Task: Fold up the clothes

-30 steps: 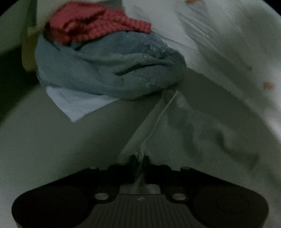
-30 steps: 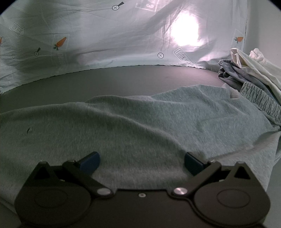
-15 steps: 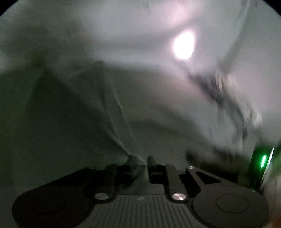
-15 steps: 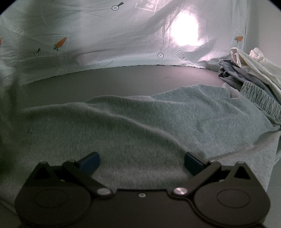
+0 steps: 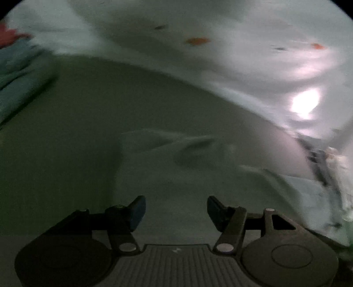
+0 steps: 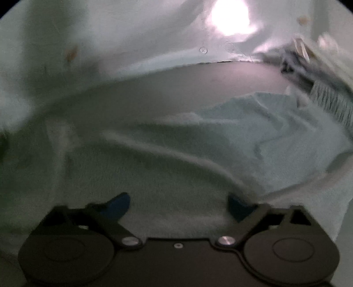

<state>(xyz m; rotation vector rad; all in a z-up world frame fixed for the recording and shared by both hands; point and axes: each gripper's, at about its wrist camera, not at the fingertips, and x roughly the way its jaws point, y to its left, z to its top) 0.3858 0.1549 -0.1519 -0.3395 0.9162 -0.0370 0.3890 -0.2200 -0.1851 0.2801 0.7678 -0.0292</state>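
No legible writing; grey sweatshirt (image 6: 176,159) under backdrop sheet (image 6: 136,33)

Clothes pile (image 5: 13,72) blurred, edge-cropped

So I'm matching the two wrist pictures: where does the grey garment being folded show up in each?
Left wrist: the grey garment fills the lower middle, rumpled, ahead of the gripper's fingers.
Right wrist: the grey garment spreads across the lower half and right side.
Shared landmark: the bright glare on the backdrop sheet, right in the left view, top in the right.
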